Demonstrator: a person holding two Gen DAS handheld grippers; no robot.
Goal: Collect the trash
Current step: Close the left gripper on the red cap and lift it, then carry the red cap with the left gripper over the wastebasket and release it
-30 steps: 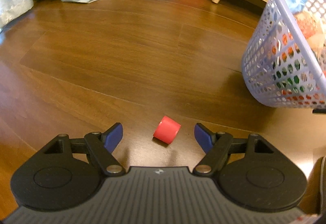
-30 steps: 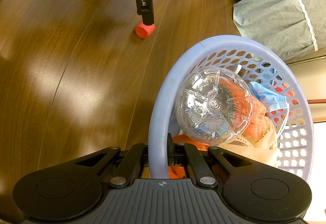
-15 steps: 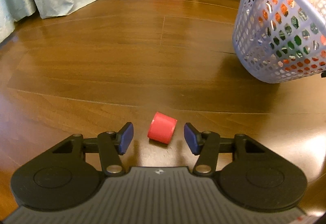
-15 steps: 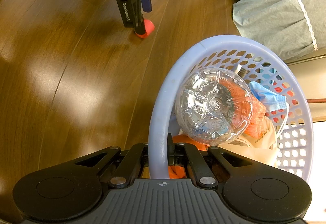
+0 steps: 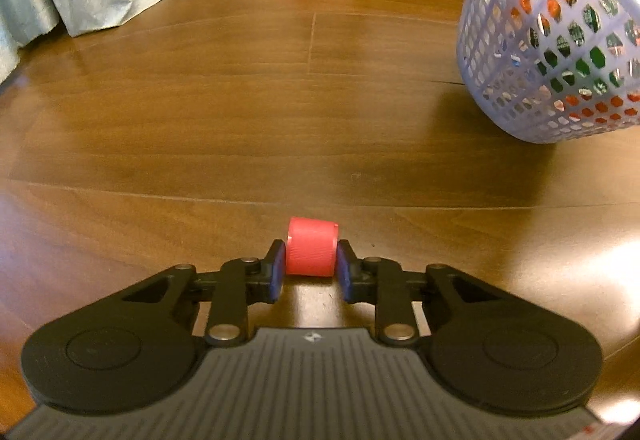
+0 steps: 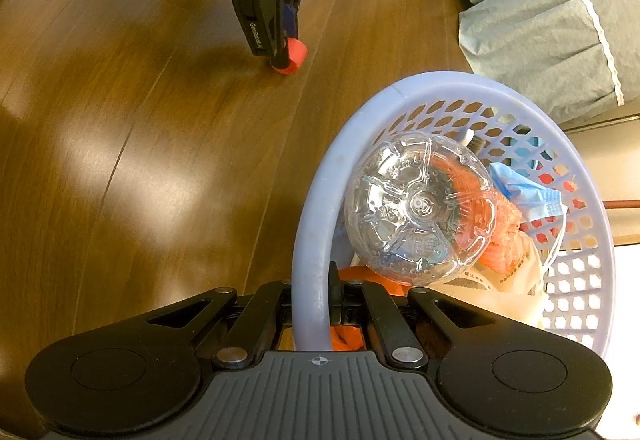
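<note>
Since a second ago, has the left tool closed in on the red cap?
Yes. The left tool has closed on the red cap, still on the floor.

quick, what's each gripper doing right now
Left gripper: shut on the red cap, at the floor.
Right gripper: shut on the basket rim.

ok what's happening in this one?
Trash pickup on a wooden floor. The left hand-held gripper has its blue pads against both sides of a red bottle cap that lies on its side on the floor. The right hand-held gripper is clamped on the rim of a lavender mesh basket, which already holds a clear plastic bottle, a blue face mask and other wrappers. The cap is not yet in the basket.
</note>
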